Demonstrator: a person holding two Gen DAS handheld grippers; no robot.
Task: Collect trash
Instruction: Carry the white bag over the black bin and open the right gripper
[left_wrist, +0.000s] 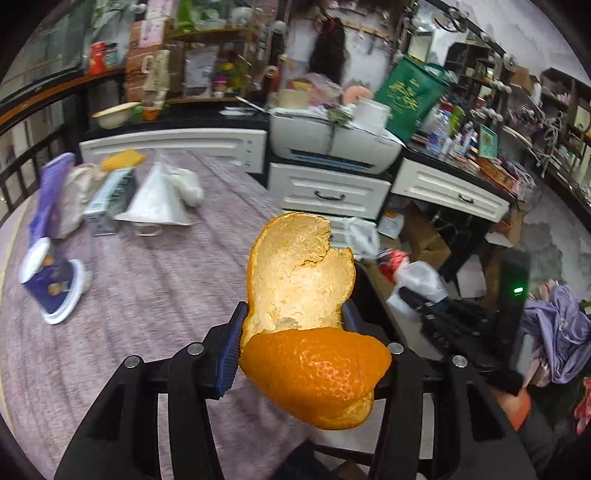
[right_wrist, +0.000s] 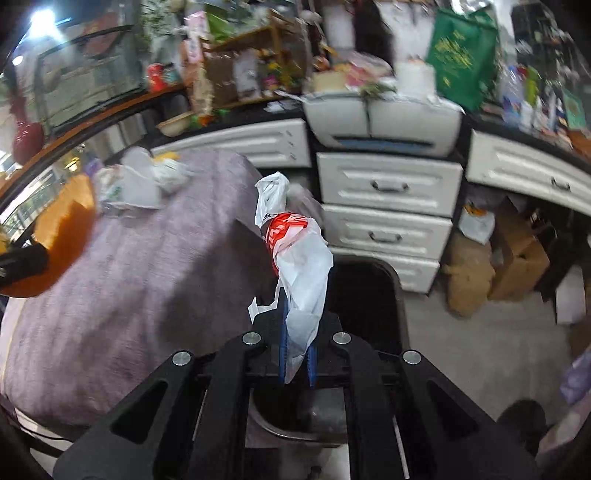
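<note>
Purple cloth covers the surface (left_wrist: 155, 258), with white drawers (right_wrist: 388, 206) behind. Only the left wrist view shows a purple tub (left_wrist: 55, 284) lying on the cloth; only the right shows a black bin (right_wrist: 365, 291) below. The left hand-held gripper (left_wrist: 293, 321) clamps an orange peel (left_wrist: 303, 295). The right hand-held gripper (right_wrist: 297, 350) pinches a white-and-red bag (right_wrist: 299, 266) above the bin.
</note>
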